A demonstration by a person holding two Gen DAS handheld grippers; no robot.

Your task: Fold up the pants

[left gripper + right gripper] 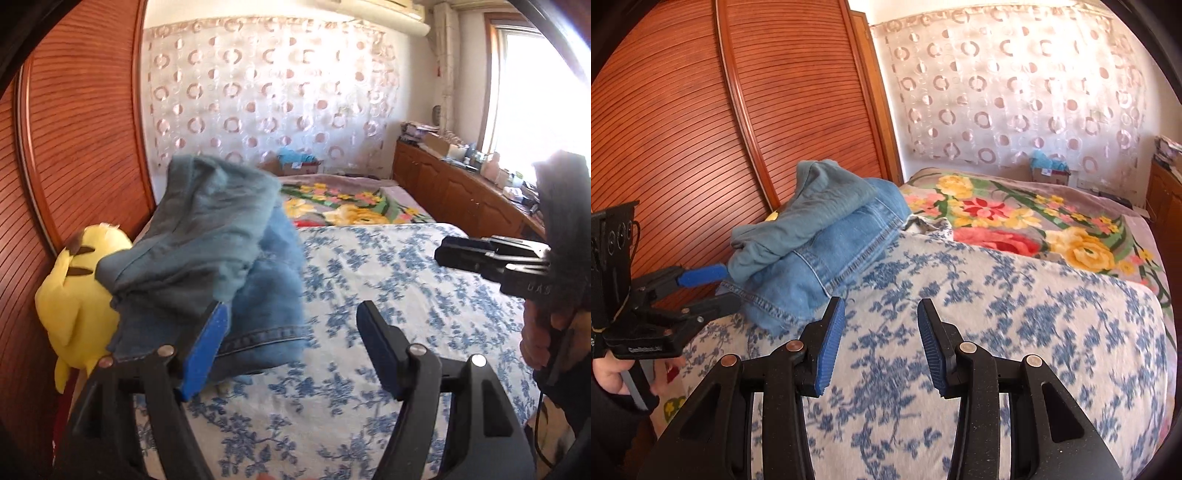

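Folded pants [812, 236] lie on the bed [997, 295] beside the wardrobe [701, 110], a plush toy [77, 295] behind them

Bedroom, sunlit; bed [1015, 295] under a white cover with blue flowers, a bright floral blanket [1015, 221] at its far end. Slatted reddish wooden doors [701, 129] along the left; sheer ring-patterned curtain [258, 92] across the far wall. Low wooden cabinets [461, 188], cluttered on top, beneath a glaring window [535, 85]; air conditioner [391, 14] high up.
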